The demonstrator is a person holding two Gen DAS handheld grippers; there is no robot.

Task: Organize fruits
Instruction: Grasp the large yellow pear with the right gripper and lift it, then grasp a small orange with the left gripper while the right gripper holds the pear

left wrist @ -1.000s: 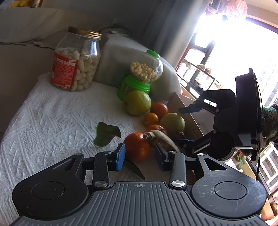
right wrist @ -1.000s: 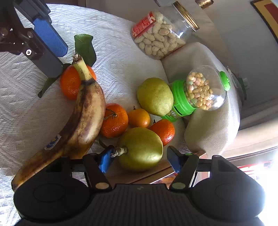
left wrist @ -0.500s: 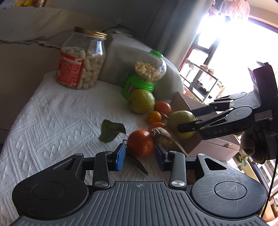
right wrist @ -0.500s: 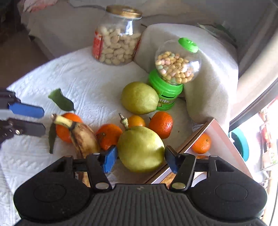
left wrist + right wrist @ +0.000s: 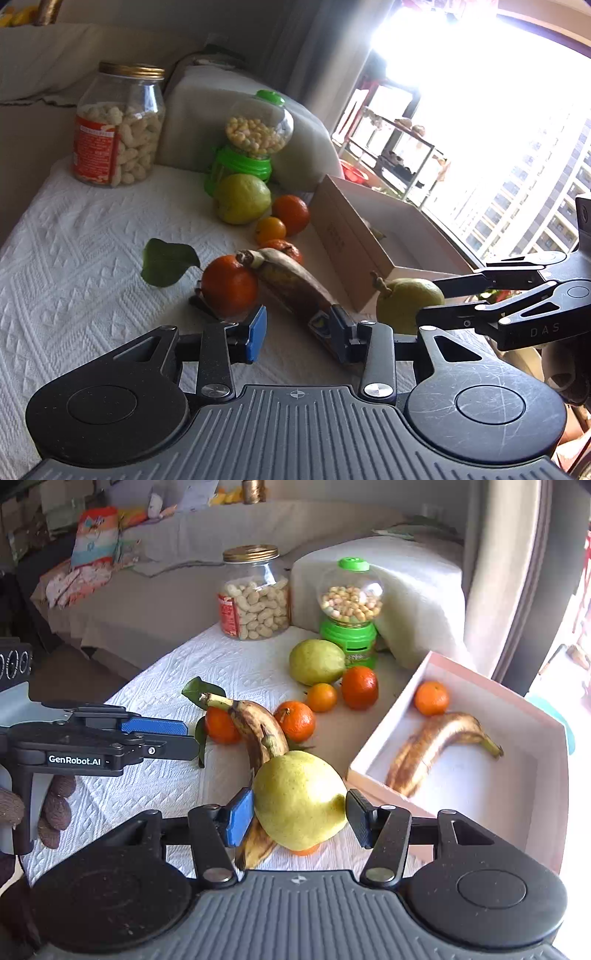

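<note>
My right gripper [image 5: 299, 816] is shut on a yellow-green pear [image 5: 300, 799] and holds it above the cloth, left of the pink box [image 5: 535, 794]. The pear also shows in the left wrist view [image 5: 408, 304]. The box holds a brown banana [image 5: 436, 746] and a tangerine [image 5: 431, 698]. My left gripper [image 5: 298, 328] is open and empty, just short of a tangerine with a leaf [image 5: 229, 290] and a spotted banana [image 5: 295, 284]. A second pear [image 5: 317, 661] and several tangerines [image 5: 359, 687] lie further back.
A jar of peanuts [image 5: 255, 594] and a green candy dispenser [image 5: 349, 613] stand at the back of the white cloth [image 5: 155, 720]. A cloth-covered block [image 5: 417, 590] is behind them. A bright window [image 5: 480, 110] is to the right.
The right gripper has lifted the pear off the table and pulled it back toward the box's near end. The left gripper drew back a little from the tangerine and stayed open.
</note>
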